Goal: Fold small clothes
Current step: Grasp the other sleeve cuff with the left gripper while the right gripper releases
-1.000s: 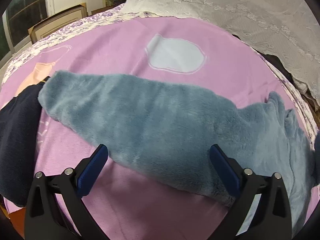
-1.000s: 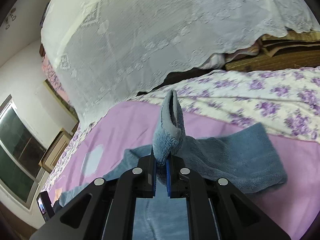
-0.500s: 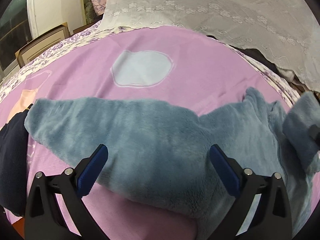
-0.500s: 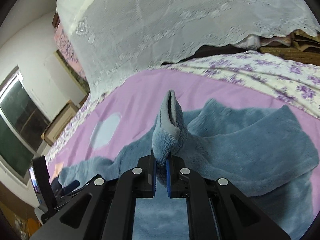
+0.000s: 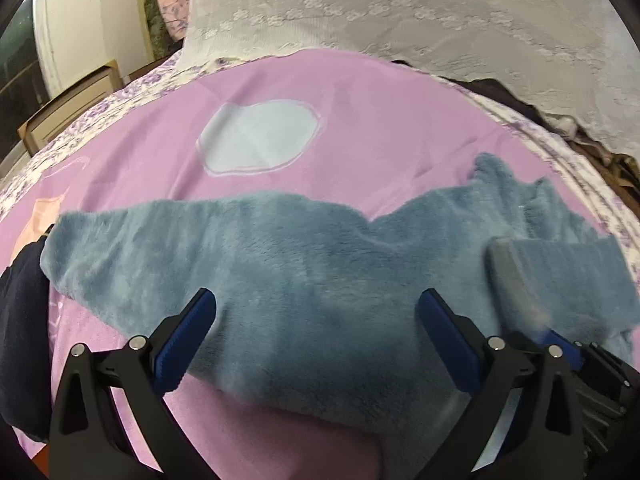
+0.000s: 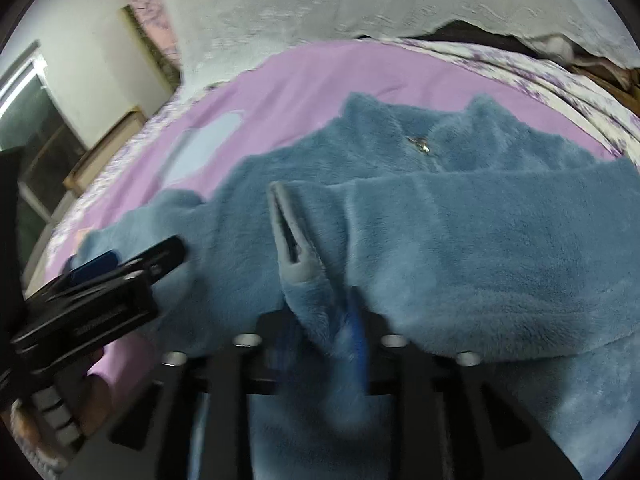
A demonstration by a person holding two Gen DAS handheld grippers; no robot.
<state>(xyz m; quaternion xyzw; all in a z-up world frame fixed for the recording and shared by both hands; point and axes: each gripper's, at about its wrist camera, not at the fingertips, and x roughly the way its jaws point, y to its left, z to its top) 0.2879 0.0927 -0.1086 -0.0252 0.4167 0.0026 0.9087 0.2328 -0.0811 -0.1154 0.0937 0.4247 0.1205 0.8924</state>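
A blue-grey fleece jacket (image 5: 304, 280) lies spread on the pink blanket (image 5: 380, 112), its zip pull (image 6: 420, 145) facing up. The right sleeve is folded across the body, and its cuff (image 6: 292, 236) stands up between the fingers of my right gripper (image 6: 320, 320). Those jaws are opening, and the blurred blue pads no longer pinch the cuff. The left gripper (image 5: 316, 340) hovers open over the jacket's lower body and other sleeve, gripping nothing. In the left wrist view the right gripper (image 5: 560, 344) shows at the lower right, below the cuff (image 5: 516, 276).
A dark navy garment (image 5: 20, 320) lies at the blanket's left edge. The blanket has a pale blue patch (image 5: 256, 136). A white lace cover (image 5: 400, 12) drapes behind, over a floral sheet (image 5: 560, 148). A wooden frame (image 5: 68, 108) stands by the wall.
The right gripper came down and carried the sleeve over the jacket's body; its jaws went from shut on the cuff to parting. The left gripper shifted along the jacket, still open.
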